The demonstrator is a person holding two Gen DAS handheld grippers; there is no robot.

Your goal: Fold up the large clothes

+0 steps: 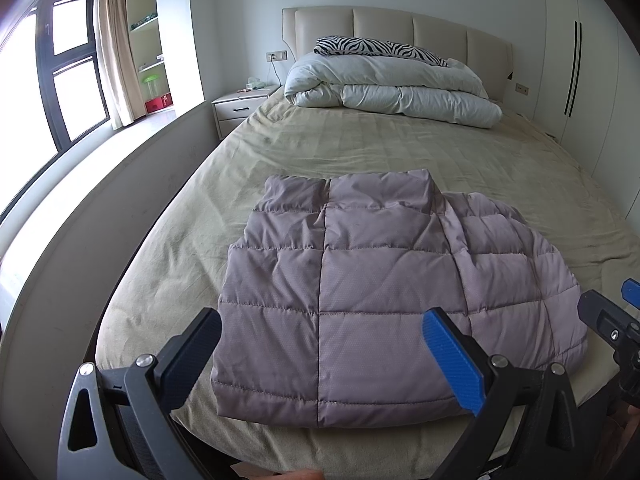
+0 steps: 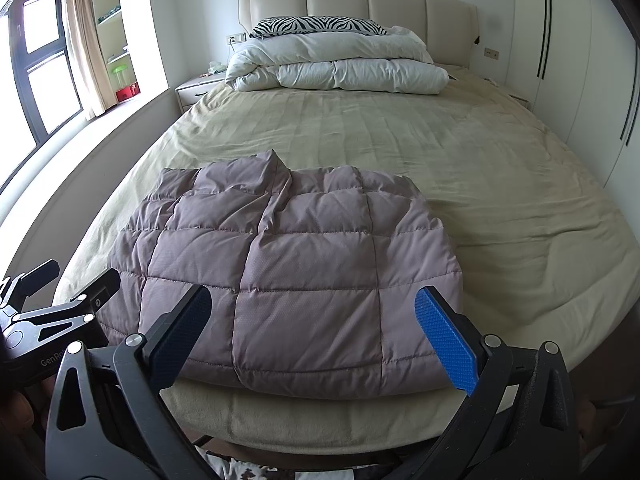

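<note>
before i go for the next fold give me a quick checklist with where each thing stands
1. Left gripper open and empty: ok, its fingers are spread wide.
2. Right gripper open and empty: ok, nothing sits between its fingers.
3. Jacket lies on the bed, near the foot edge: ok.
4. Sleeves tucked in: cannot tell, none sticks out but the underside is hidden.
5. Jacket lies smooth: not ok, the collar end is bunched and wrinkled.
6. Room to fold toward the duvet: ok, bare sheet lies between.

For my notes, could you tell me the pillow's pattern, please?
Black-and-white zebra stripes on the pillow, clearest in the right wrist view.
</note>
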